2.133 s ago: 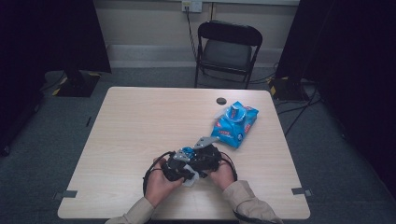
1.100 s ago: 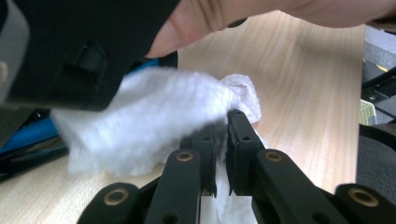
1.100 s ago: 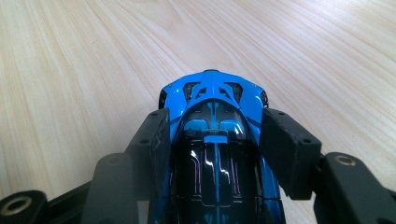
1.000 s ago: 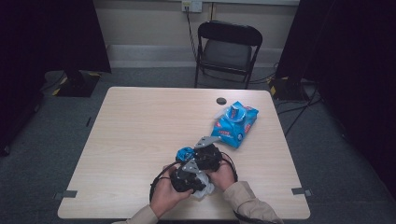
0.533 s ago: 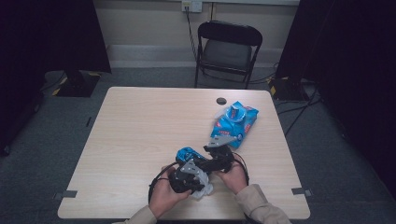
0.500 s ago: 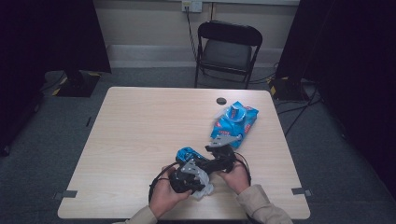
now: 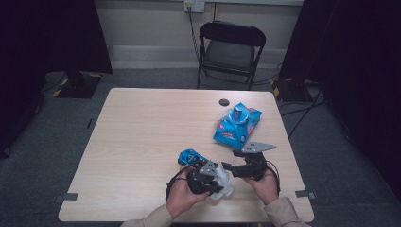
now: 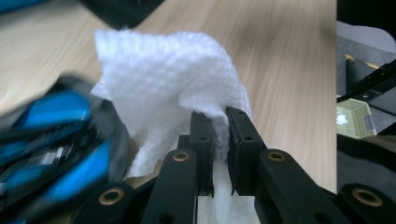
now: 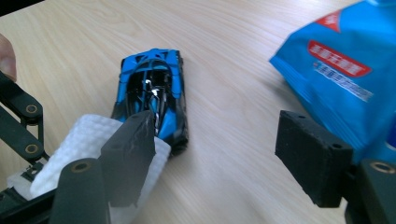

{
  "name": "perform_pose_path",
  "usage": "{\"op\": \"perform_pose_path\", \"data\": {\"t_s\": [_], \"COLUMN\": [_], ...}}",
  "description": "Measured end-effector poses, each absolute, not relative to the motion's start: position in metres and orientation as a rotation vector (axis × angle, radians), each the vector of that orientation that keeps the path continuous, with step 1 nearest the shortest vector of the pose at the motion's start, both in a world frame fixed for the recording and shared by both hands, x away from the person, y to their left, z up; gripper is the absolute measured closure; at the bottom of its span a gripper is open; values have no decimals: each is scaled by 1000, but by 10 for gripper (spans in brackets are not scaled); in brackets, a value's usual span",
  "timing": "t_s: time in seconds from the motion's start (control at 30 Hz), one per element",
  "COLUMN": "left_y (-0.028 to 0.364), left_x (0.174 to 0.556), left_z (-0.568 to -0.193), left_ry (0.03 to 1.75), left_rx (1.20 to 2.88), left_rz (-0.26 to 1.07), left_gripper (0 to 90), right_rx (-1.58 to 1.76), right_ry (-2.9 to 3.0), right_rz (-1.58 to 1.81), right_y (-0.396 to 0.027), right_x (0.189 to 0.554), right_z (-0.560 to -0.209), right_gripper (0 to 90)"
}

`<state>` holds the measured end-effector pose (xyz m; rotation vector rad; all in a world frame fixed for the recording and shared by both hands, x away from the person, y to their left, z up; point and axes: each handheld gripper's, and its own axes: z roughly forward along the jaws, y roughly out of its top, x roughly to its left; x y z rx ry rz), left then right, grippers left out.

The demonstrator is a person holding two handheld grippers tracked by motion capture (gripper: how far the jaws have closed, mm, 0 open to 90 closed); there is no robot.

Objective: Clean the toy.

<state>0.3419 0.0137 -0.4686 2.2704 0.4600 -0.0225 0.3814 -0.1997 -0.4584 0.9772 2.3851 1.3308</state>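
Note:
A blue and black toy car (image 7: 189, 156) rests on the wooden table (image 7: 142, 132) near its front edge. Just in front of the car, my left gripper (image 7: 213, 182) is shut on a crumpled white wipe (image 7: 223, 181). In the left gripper view the wipe (image 8: 168, 74) bulges over the closed jaws of the left gripper (image 8: 217, 116), with the car (image 8: 51, 140) blurred at the left. My right gripper (image 7: 228, 167) stands to the right of the wipe. Its jaws have just been opening and nothing is between them. In the right gripper view the right gripper (image 9: 219, 135) frames the car (image 9: 154, 93) and the wipe (image 9: 84, 140).
A blue pack of wipes (image 7: 236, 125) lies on the right half of the table, close behind the right gripper; it also lies at the right (image 9: 341, 65) in the right gripper view. A small black disc (image 7: 223, 101) sits near the far edge. A black folding chair (image 7: 231, 47) stands beyond the table.
My right gripper has drawn away to the right from the car and wipe, its jaws wider apart. The left gripper shifted slightly right, still holding the wipe. The car has stayed put.

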Motion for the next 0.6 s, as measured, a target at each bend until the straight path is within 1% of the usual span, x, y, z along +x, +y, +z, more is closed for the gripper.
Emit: {"op": "perform_pose_path", "data": {"t_s": [0.17, 0.27, 0.37, 0.43, 0.53, 0.6], "left_y": [-2, -9, -15, -18, -21, -19], "left_x": [347, 351, 353, 354, 355, 355], "left_z": [-466, -466, -466, -463, -459, -456], "left_ry": [418, 402, 379, 369, 336, 335], "left_rx": [2292, 2291, 2276, 2276, 2295, 2292], "left_rz": [-26, -32, -25, -32, -7, -13], "left_gripper": [803, 762, 659, 615, 504, 475], "right_rx": [995, 1002, 1018, 1031, 1047, 1043], "right_ry": [2355, 2338, 2327, 2305, 2290, 2293], "right_rz": [1338, 1334, 1334, 1332, 1343, 1341], "right_y": [-211, -218, -225, -231, -239, -242], "right_x": [377, 373, 369, 366, 359, 354], "right_z": [-456, -456, -456, -455, -455, -454], "right_gripper": [281, 282, 282, 280, 279, 276]}}
